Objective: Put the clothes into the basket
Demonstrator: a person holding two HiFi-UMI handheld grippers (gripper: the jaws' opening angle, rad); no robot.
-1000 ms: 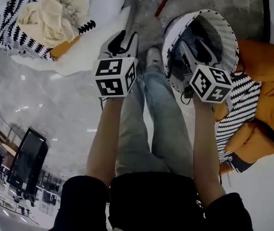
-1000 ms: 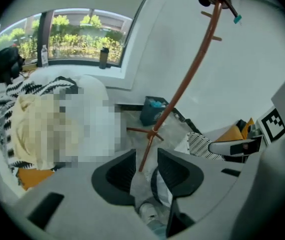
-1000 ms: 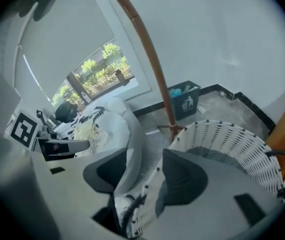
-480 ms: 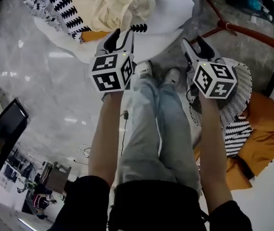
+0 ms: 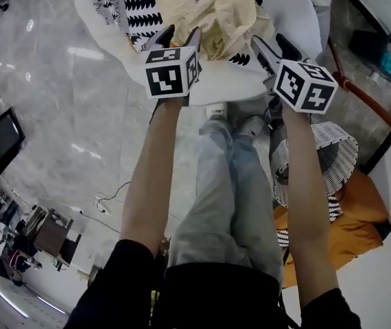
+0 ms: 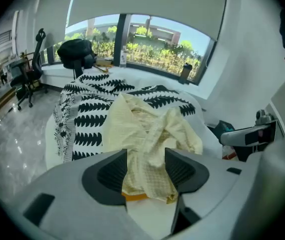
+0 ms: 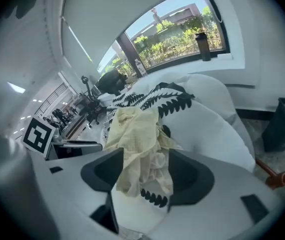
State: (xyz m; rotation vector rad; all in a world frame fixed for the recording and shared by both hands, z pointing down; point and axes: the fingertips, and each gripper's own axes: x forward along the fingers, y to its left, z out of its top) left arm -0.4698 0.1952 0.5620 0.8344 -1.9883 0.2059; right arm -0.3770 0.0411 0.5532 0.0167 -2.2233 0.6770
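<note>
Clothing, a pale yellow garment [image 5: 216,12], lies draped over the front edge of the white cushion [image 5: 230,81], its length running away between the left gripper [image 5: 180,34] and right gripper [image 5: 269,43], both about equally near, jaws opening on nothing yet, the basket [image 5: 336,149] behind at right.

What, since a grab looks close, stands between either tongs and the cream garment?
Nothing visible does. The cream garment lies uncovered atop the patterned cloth, straight ahead of the left tongs and right tongs; both jaw pairs are opening, nothing between them.

Pale-yellow garment [image 5: 216,12], blk/wht leaf-print cloth [image 5: 139,5], orange cushion [image 5: 360,214]
</note>
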